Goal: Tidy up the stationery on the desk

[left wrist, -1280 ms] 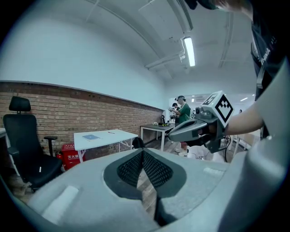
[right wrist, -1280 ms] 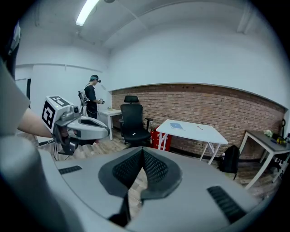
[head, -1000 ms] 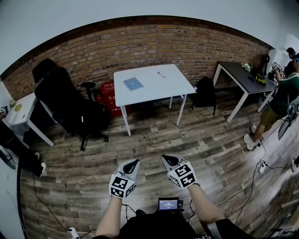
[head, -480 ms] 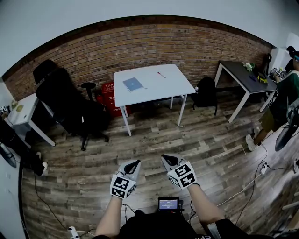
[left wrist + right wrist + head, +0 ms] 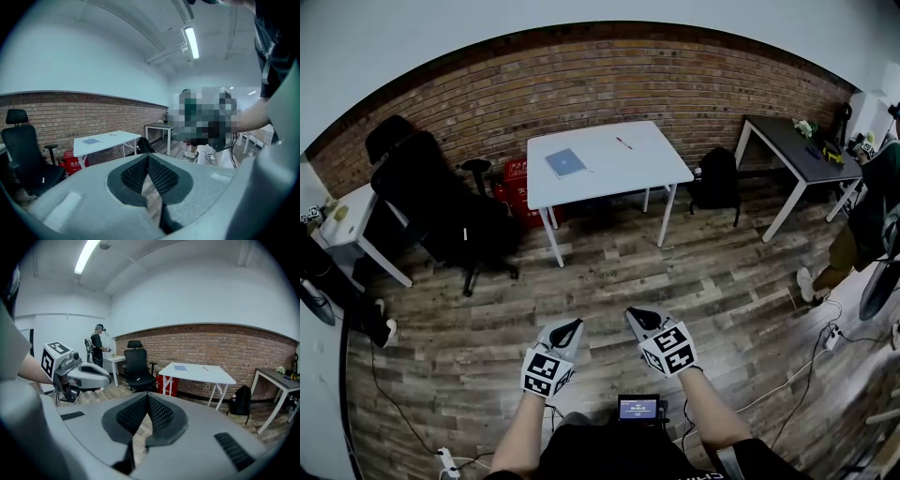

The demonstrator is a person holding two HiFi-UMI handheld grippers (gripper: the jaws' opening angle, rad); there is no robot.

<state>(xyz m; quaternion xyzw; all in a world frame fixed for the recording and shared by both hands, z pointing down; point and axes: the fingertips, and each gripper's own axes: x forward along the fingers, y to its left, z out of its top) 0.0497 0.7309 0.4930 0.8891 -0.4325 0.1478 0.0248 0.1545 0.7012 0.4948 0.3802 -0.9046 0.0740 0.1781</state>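
Since 1 second ago the white table (image 5: 647, 169) has crept slightly up the head view, and the person (image 5: 877, 192) at the right edge has slid further out of the picture. Both tools keep nearly the same spot low in the frame.

The back wall (image 5: 609, 80) is rough red-brown brick under smooth pale paint. The floor (image 5: 694, 272) is long wood planks in mixed grey and brown, matt and streaky. The white table is a flat rectangle on thin white legs, well apart from the tools. To its left stands a black office chair (image 5: 431, 202) with a tall padded back; to its right is a dark table (image 5: 787, 145) on white legs. A soft black backpack (image 5: 715, 178) slumps between the 2 tables, and a red crate (image 5: 516, 183) sits under the white table's left end.

On the white table lie a thin blue notebook (image 5: 566, 163) and, near the far edge, a slim pen (image 5: 623, 143).

The left tool (image 5: 566, 328) is clenched, its 2 ribbed black pads meeting with nothing between them. The right tool (image 5: 639, 318) is clenched the same way, empty, touching nothing.
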